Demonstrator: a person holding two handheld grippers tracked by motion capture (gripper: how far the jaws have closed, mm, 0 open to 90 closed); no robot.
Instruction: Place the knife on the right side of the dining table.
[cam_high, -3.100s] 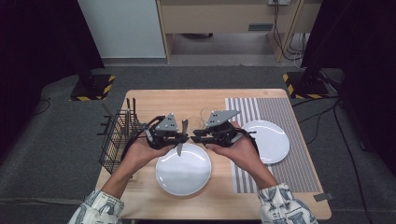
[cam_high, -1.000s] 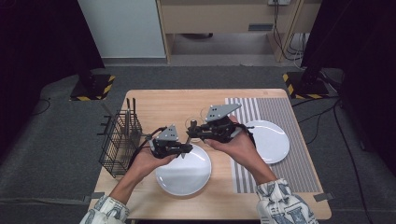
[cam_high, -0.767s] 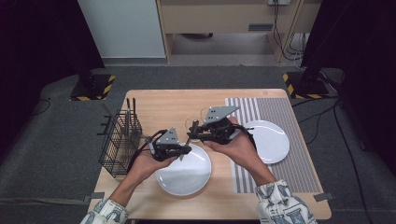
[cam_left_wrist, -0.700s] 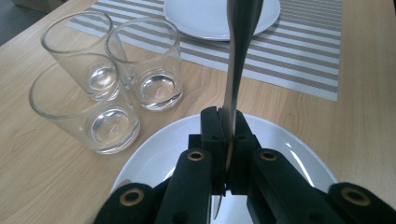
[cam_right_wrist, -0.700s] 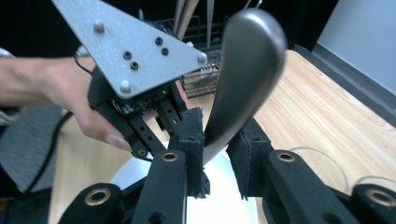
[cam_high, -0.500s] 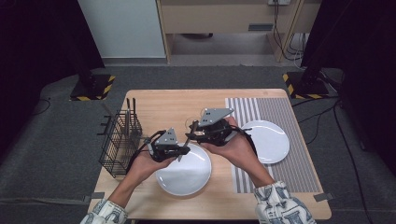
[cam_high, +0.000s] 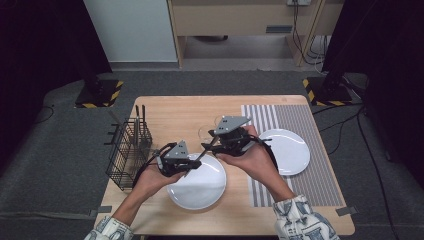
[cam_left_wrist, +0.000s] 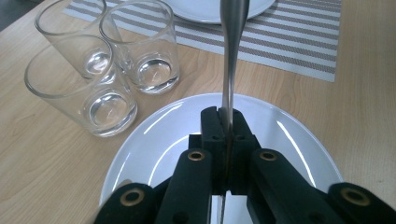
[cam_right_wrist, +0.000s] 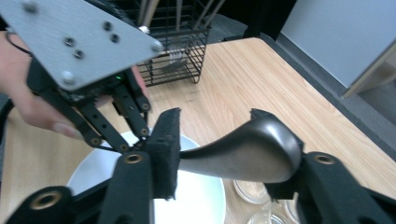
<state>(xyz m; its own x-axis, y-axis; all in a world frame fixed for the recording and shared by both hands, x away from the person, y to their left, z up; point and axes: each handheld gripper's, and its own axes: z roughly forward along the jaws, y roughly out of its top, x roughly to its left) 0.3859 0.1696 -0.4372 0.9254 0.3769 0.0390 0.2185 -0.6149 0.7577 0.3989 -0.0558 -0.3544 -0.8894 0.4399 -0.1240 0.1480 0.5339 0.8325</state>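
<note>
- Under everything, the counter (cam_high: 170, 107) carries one striped mat (cam_high: 300, 115), which lies to the right of the near plate (cam_high: 200, 185).
- Left of the near plate stands one wire basket (cam_high: 127, 150). A few utensil handles stick up from it, too dim for me to count.
- Two white plates in all: the near plate sits on bare wood, and the second plate (cam_high: 290, 150) lies to its right on the mat. Both are bare.
- Three empty glasses (cam_left_wrist: 98, 93) stand close together just beyond the near plate.
- Above the near plate's left rim, my left tool (cam_left_wrist: 225, 122) is clenched on the thin handle of the one spoon (cam_right_wrist: 247, 156).
- Above the plate's far rim, my right tool (cam_high: 214, 141) has its jaws on either side of the spoon's bowl. I cannot tell whether they have bitten down.
- So the spoon hangs over the near plate, bridging both tools. I judge this a handover about halfway through: the spoon is lifted and offered across, but one tool must let go and the spoon must be set down.
</note>
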